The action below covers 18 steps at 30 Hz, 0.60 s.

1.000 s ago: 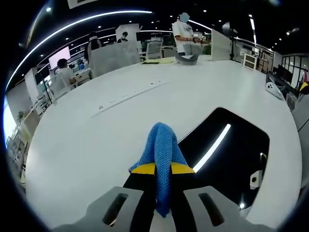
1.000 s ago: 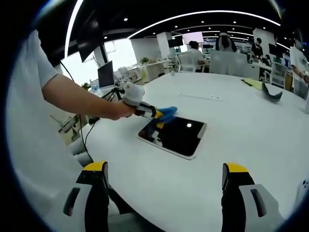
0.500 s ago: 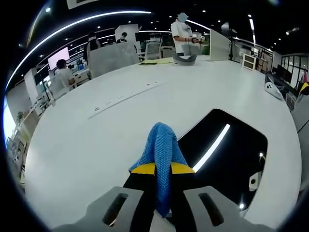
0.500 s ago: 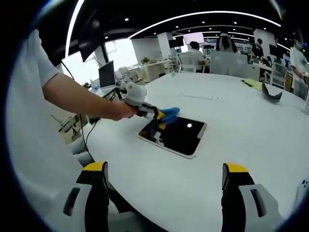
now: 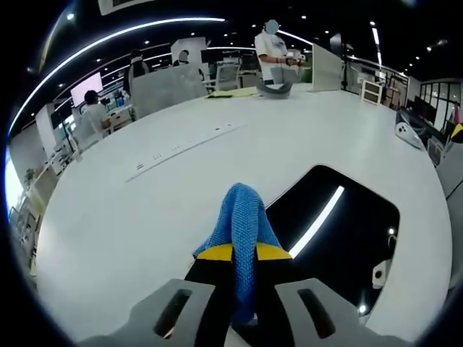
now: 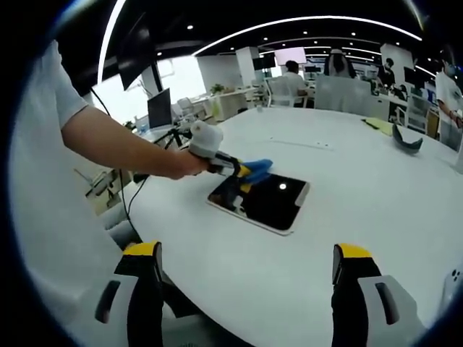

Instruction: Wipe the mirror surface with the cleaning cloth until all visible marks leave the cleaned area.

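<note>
Here, blue cloth [image 5: 242,217] clamped between the left gripper [image 5: 244,253] fingers, hanging over the near edge of the mirror [image 6: 266,202]. Mirror lying flat on the white worktop [image 6: 376,188]. Right gripper [image 6: 246,271] fingers spread wide, holding nothing, short of the mirror.

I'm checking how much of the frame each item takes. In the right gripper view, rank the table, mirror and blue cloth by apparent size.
1. table
2. mirror
3. blue cloth

Left claw [image 5: 243,253] clamped on cloth [image 5: 241,217]; right claw [image 6: 246,264] spread wide, idle.
</note>
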### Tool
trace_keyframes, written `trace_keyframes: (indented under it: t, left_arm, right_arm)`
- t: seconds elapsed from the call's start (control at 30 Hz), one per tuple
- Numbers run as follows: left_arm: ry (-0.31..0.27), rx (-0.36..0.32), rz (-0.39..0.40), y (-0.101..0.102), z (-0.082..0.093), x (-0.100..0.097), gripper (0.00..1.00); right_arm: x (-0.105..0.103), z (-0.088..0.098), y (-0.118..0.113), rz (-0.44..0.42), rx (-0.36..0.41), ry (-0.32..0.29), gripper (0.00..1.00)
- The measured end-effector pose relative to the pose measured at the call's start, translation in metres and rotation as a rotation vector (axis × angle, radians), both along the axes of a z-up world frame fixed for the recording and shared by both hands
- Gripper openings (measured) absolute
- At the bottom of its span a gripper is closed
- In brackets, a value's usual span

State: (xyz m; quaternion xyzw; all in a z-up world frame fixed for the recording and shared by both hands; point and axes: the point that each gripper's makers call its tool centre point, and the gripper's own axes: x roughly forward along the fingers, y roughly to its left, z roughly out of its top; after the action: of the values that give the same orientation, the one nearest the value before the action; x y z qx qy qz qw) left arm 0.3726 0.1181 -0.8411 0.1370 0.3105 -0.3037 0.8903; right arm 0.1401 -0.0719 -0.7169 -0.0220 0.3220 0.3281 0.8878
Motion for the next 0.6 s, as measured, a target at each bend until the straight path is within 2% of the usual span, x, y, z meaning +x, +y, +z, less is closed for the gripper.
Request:
trace_keyframes:
  t: [0.6]
  left_arm:
    - [-0.014,-0.010,-0.039,-0.024,0.000,-0.001,0.06]
  right_arm:
    - [0.000,-0.001,-0.002,0.001,-0.009,0.010,0.97]
